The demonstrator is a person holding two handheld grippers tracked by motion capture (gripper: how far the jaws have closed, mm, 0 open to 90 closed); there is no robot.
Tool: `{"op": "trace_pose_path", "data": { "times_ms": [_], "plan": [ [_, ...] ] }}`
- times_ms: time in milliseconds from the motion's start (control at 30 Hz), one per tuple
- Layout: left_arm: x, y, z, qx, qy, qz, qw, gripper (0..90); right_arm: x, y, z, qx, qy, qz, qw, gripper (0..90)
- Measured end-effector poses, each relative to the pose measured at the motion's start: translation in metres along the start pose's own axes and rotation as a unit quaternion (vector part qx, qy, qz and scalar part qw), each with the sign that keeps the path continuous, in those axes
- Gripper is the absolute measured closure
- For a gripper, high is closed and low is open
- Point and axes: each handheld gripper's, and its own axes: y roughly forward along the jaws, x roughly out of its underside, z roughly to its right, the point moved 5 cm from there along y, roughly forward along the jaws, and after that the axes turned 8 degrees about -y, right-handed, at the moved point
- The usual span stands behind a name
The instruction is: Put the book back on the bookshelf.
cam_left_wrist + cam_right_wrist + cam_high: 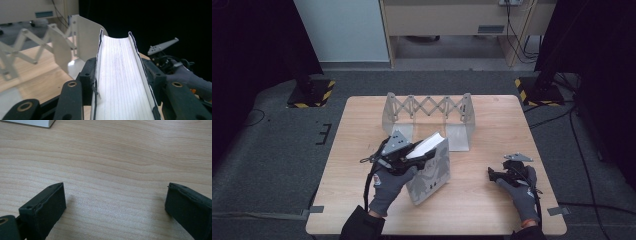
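Note:
A thick book (432,170) with a grey patterned cover stands tilted on the wooden table (492,120), its white page edge up. My left gripper (419,155) is shut on it from the left, near its top. In the left gripper view the black jaws press on both covers, with the lined page edge of the book (120,75) running between them. My right gripper (492,173) rests low on the table to the right of the book, apart from it. Its jaws (115,202) stand wide open over bare wood.
A white folding book rack (429,107) with a scissor lattice and two end plates stands behind the book at mid-table; its near end plate (82,37) is just left of the book. A white flat edge (30,122) lies ahead of the right gripper. Black stands flank the table.

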Motion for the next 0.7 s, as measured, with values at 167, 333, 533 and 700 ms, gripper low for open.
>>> {"op": "trace_pose_path", "data": {
  "times_ms": [167,333,533,700],
  "plan": [
    [-0.01,-0.021,-0.02,-0.029,-0.01,0.014,0.9994,52.1,0.0,0.0,0.0,0.0,0.0,0.0,1.0,3.6],
    [-0.019,-0.037,-0.042,-0.072,-0.011,0.024,0.997,52.1,0.0,0.0,0.0,0.0,0.0,0.0,1.0,3.6],
    [-0.03,-0.047,-0.07,-0.107,-0.032,0.04,0.9929,52.2,0.0,0.0,0.0,0.0,0.0,0.0,1.0,3.6],
    [-0.04,-0.042,-0.084,-0.138,-0.033,0.046,0.9889,52.1,0.0,0.0,0.0,-0.001,-0.001,0.0,1.0,3.6]
  ]
}}
